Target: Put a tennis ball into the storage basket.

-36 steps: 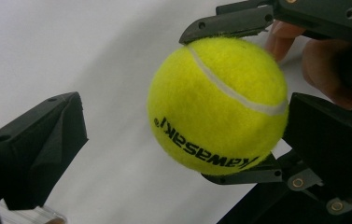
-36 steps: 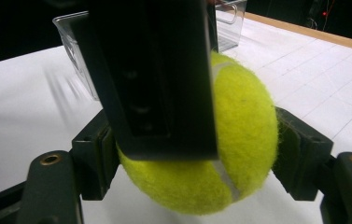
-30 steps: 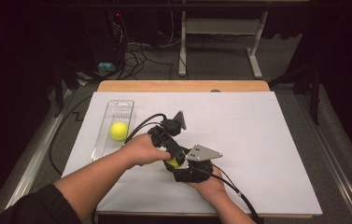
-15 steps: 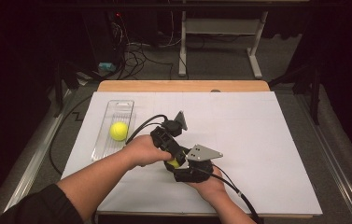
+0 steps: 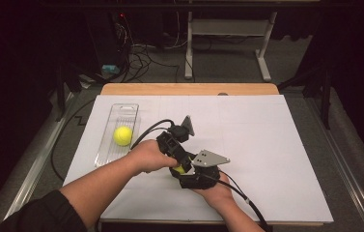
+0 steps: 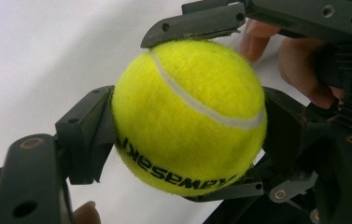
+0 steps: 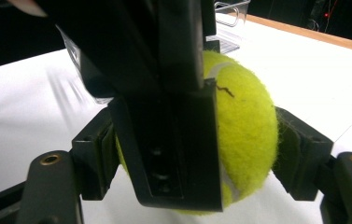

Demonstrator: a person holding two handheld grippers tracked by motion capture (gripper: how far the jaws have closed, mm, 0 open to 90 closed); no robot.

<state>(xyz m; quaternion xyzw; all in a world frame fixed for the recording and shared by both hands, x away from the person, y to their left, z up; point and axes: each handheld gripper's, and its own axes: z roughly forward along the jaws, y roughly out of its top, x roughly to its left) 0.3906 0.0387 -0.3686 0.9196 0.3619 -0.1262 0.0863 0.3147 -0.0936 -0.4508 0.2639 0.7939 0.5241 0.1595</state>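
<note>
Yellow tennis ball between both grippers' fingers

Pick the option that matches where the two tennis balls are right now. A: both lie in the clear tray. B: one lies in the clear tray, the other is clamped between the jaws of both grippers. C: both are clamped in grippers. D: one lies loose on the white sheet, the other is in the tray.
B: one tennis ball lies in the clear tray, while the other ball is pinched by the left gripper from its sides and crosswise by the right gripper.
</note>
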